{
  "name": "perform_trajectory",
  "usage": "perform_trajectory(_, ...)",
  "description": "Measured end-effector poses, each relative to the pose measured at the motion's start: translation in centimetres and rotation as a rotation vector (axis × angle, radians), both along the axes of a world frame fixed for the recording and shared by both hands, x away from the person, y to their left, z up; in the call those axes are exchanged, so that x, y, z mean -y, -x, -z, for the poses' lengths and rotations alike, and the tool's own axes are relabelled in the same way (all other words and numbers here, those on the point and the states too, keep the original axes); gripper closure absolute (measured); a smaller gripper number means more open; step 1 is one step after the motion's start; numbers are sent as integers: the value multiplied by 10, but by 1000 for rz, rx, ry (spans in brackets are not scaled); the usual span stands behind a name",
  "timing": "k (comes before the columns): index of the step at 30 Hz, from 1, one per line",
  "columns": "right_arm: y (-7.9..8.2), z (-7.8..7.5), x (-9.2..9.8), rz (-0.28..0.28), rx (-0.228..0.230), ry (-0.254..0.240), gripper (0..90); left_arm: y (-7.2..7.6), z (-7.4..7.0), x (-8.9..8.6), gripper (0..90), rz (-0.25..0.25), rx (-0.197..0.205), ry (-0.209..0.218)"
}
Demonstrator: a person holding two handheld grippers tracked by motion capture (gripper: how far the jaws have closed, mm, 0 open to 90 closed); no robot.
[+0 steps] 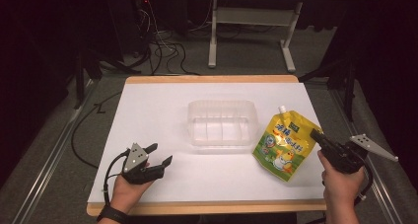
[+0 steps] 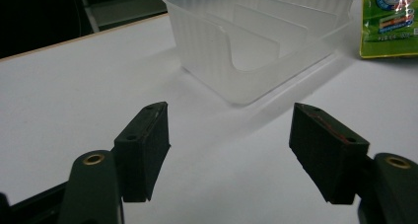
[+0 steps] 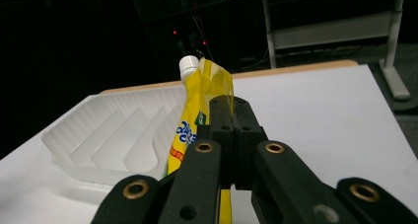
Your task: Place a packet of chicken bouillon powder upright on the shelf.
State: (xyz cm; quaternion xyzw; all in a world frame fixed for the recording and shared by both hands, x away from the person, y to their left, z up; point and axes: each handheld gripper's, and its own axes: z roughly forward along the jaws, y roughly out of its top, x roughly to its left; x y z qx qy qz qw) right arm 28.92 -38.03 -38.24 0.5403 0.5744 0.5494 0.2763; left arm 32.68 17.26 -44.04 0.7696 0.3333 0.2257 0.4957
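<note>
The right gripper (image 1: 317,134) has its jaws pressed together on the right edge of the yellow pouch (image 1: 285,142), and the right gripper view shows them pinching the pouch (image 3: 190,120) just below its white cap (image 3: 188,64). In the high view the pouch is close to the table's right edge, just beside the right end of the clear plastic tray (image 1: 223,121). In the right gripper view the pouch stands on edge, so it seems to be partly raised, though I cannot tell whether its bottom corner is clear of the table (image 1: 148,115).

The left gripper (image 1: 160,155) sits near the table's front left corner with its jaws spread wide and nothing between them. In the left gripper view it (image 2: 229,140) points across bare white surface toward the tray (image 2: 256,41), well apart from it.

The tray lies in the middle of the table. Its slots, set off by thin ribs, hold nothing.

The work appears to be putting the pouch into the tray. By that reading the grip is made and the carry is at its very start. What is left is nearly everything: lifting the pouch free, bringing it over the tray's right wall, lowering it into a slot or across the ribs, and letting go. The left gripper may be needed to steady the light tray, which could slide when the pouch lands.
</note>
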Motion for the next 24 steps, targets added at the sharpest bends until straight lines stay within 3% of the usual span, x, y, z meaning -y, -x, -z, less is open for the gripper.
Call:
perform_trajectory(4, 0, -11, -8, 14, 53, 50, 900, 0, 0, 0, 322, -1, 3, 3)
perform_trajectory(13, -19, -19, -12, 77, 116, 140, 900, -1, 0, 2, 327, -3, 7, 10)
perform_trajectory(17, -22, -18, -6, 133, 136, 140, 900, -1, 0, 1, 329, -4, 9, 14)
perform_trajectory(24, -9, -7, -2, 143, 134, 153, 900, -1, 0, 2, 329, 2, 11, 13)
